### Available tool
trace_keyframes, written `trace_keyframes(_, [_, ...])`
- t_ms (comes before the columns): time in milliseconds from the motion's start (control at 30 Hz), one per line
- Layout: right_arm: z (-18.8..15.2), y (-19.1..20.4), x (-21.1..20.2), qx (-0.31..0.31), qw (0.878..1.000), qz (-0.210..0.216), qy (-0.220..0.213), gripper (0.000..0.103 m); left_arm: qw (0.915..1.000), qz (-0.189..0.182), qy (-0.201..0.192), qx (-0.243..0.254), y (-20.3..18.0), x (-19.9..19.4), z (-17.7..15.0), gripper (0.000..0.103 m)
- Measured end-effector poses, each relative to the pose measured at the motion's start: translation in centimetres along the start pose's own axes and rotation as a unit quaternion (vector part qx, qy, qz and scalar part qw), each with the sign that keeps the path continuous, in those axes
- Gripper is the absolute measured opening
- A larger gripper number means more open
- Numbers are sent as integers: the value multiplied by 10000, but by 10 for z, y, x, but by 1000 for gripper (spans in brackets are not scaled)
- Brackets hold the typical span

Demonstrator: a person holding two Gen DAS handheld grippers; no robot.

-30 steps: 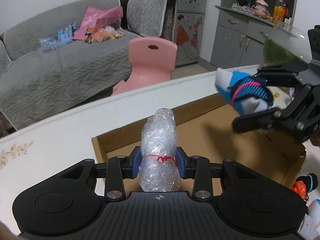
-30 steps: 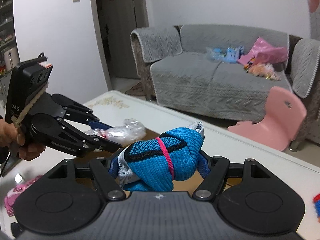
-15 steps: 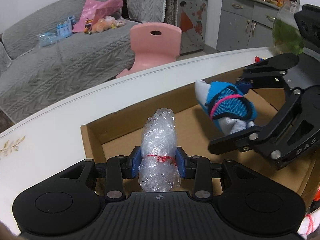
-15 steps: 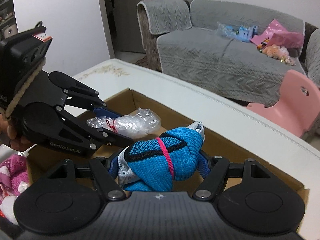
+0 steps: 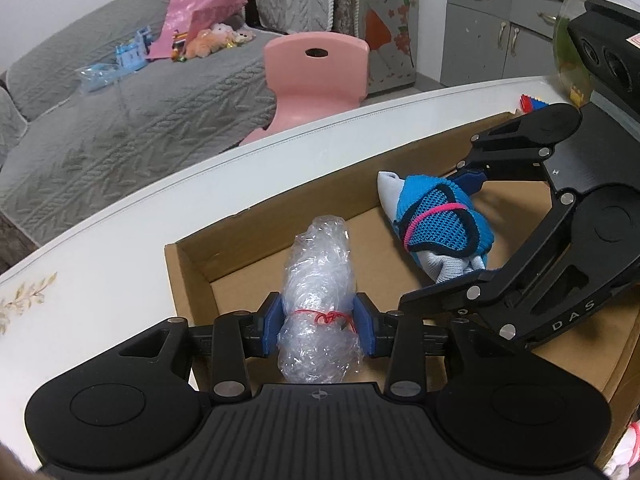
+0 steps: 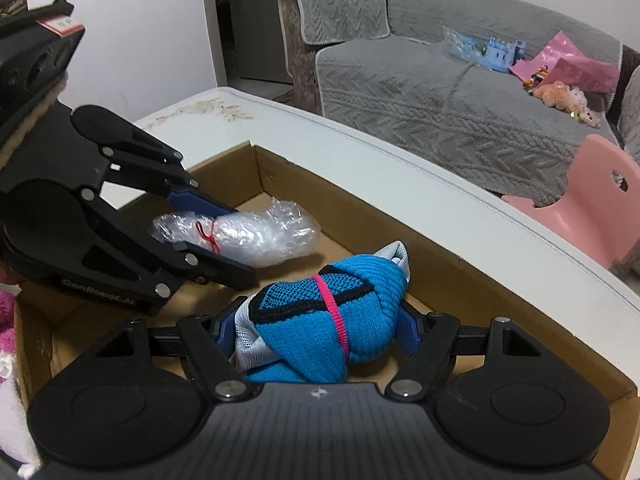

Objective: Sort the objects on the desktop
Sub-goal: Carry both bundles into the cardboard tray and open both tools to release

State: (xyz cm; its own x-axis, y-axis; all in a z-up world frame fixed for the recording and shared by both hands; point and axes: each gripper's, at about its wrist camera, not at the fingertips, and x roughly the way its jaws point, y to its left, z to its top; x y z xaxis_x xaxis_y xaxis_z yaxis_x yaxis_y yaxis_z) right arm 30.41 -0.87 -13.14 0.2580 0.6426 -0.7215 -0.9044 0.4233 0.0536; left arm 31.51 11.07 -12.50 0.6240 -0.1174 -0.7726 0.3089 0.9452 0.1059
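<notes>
A: Where are the task items?

B: The left gripper (image 5: 318,326) is pinching a clear crumpled plastic bundle tied with red string (image 5: 318,280) at lower centre, its jaws opening slightly, pads touching the bundle. The right gripper (image 6: 320,334) is clamping a blue knitted fabric bundle with a pink band (image 6: 320,320).

A: What is standing around them?

B: Both are hanging over a shallow brown cardboard box (image 5: 188,268) on a white table (image 5: 100,260). A pink plastic chair (image 5: 316,76) and grey sofa (image 5: 100,120) are occupying the upper frame.
</notes>
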Motion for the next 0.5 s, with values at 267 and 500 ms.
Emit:
trace_keyframes(267, [2,6,-2,-169,9997,-129,115,79,9992,320,-111,199,-6,-10,-3,87])
trace_keyframes(500, [0,6,-17,-128,9996,-256,89,84,9997,125,-214,70,-4,-30,-6,96])
